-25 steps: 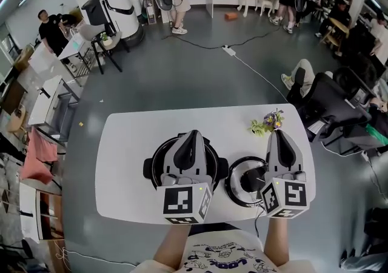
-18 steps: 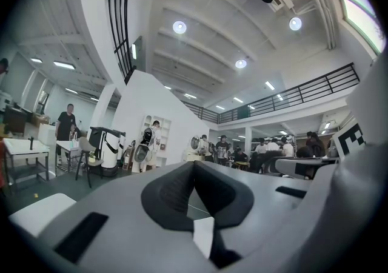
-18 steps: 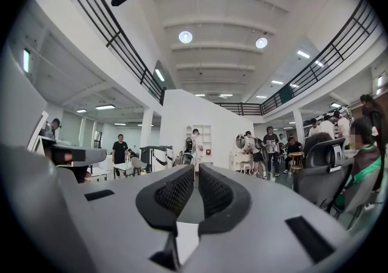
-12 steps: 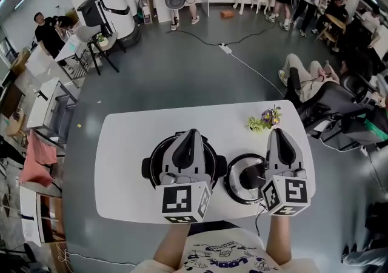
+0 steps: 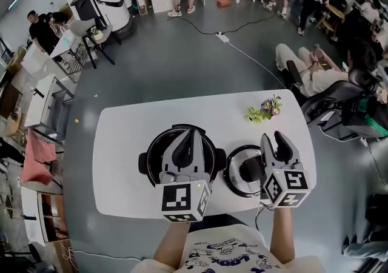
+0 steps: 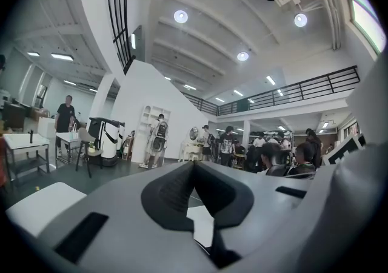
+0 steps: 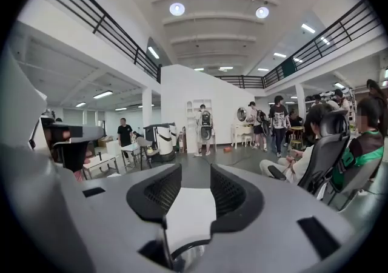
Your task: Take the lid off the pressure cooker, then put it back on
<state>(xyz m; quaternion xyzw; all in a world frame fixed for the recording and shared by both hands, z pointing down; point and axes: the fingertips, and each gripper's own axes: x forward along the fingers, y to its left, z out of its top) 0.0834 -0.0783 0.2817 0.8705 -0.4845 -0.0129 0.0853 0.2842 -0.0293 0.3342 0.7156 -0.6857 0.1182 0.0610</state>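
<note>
One white table (image 5: 124, 138) carries one pressure cooker (image 5: 159, 155), one lid (image 5: 241, 171) and one small bunch of flowers (image 5: 265, 111), and you hold two grippers over it. The cooker stands open and upright near the middle of the table, closer to the near edge, its two side handles lined up parallel to that edge. The lid lies flat just to the cooker's right, its black centre facing up, between the cooker and the table's right edge. Your left gripper (image 5: 192, 134) hangs over the open cooker with its jaws pressed together on nothing, pointing at the far edge. Your right gripper (image 5: 274, 139) sits over the lid's right side; its jaws have just been opening and stand moderately apart, gripping nothing. The flowers sit near the far right corner. Bare tabletop lies left of the cooker and along the far edge.
</note>
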